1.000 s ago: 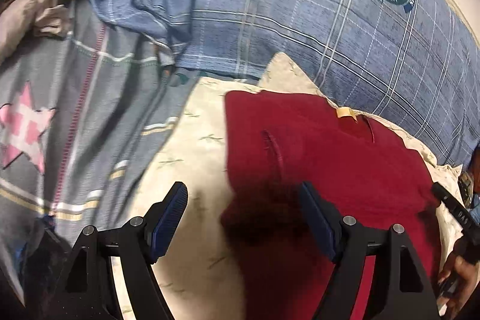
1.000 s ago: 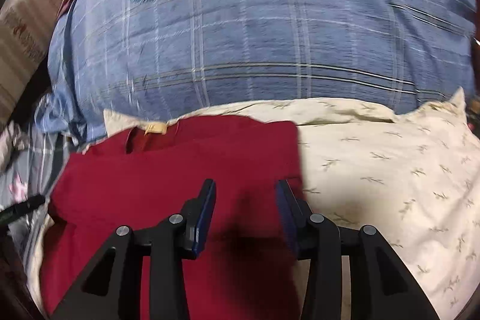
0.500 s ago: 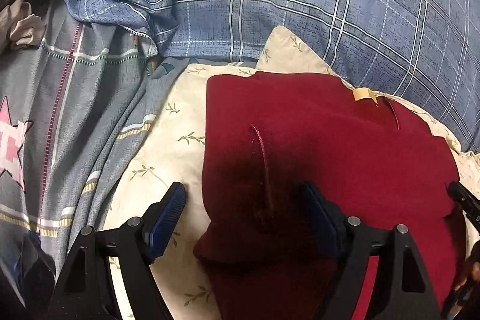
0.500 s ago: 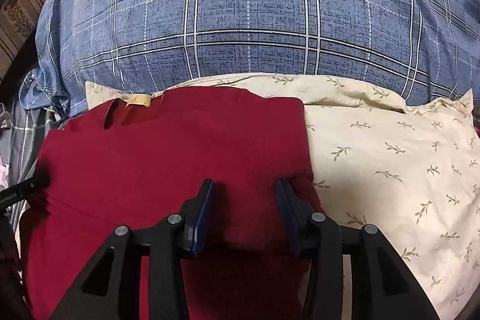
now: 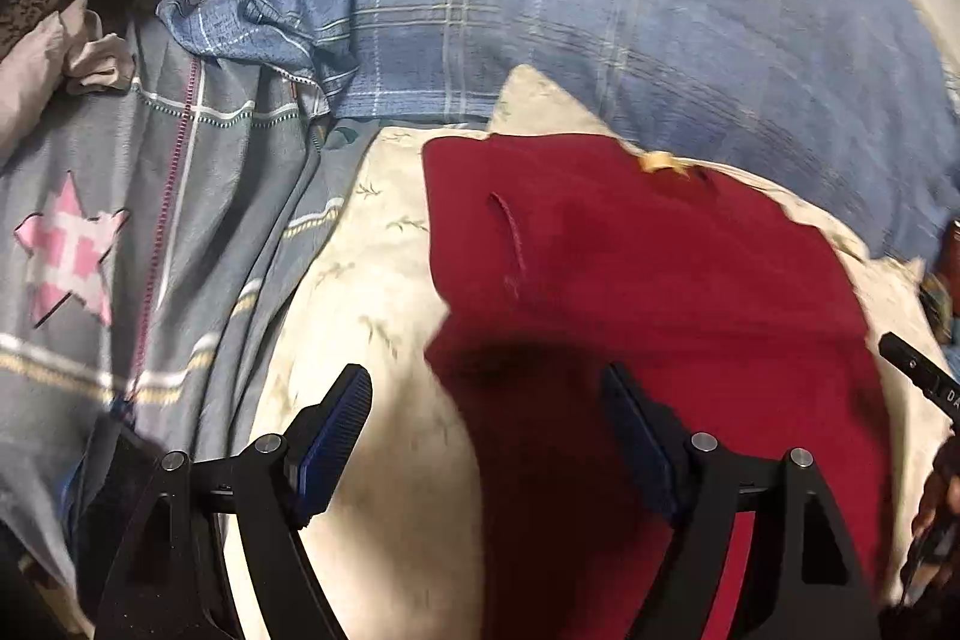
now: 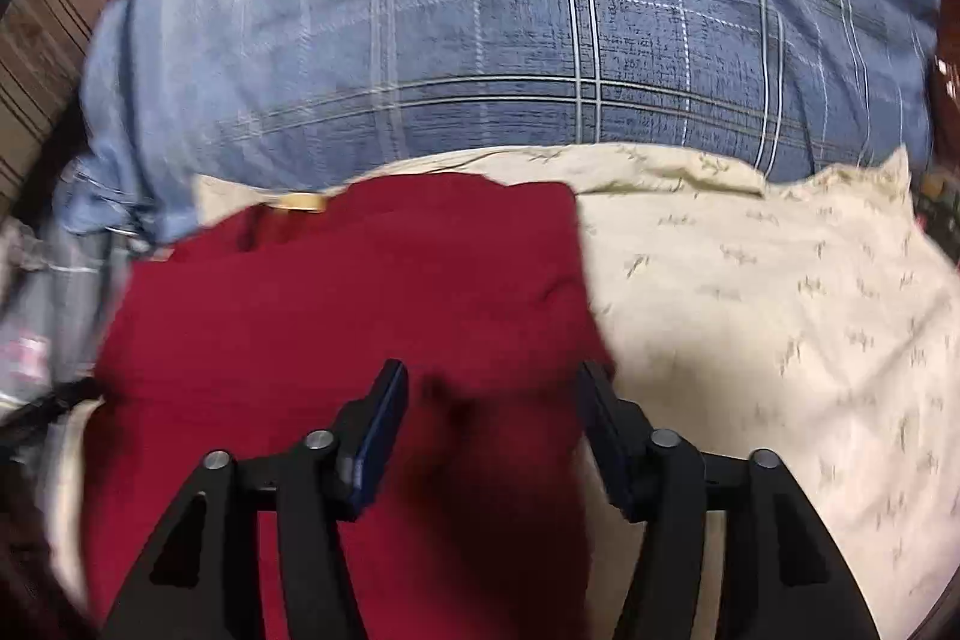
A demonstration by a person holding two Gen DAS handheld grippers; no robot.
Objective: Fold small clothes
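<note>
A dark red garment (image 5: 648, 280) lies folded on a cream leaf-print pillow (image 5: 372, 280), its tan neck label at the far edge. My left gripper (image 5: 486, 388) hovers open over the garment's left edge; the right finger is above red cloth, the left above the pillow, and nothing is pinched. In the right wrist view the red garment (image 6: 360, 292) fills the lower left. My right gripper (image 6: 492, 376) is over the garment's right edge with its jaws opening; cloth lies beneath them, and the pads do not press on it. The right gripper's tip (image 5: 918, 376) shows at the left view's right edge.
A large blue plaid pillow (image 6: 510, 40) with a round emblem rises just behind the garment. A grey quilt with a pink star (image 5: 72, 250) spreads to the left. The cream pillow (image 6: 750, 310) extends right. A person's hand (image 5: 936, 490) holds the right gripper.
The right gripper's jaws have widened over the garment's right edge. Both grippers leaned in closer to the garment half a second ago and have since drawn back.
</note>
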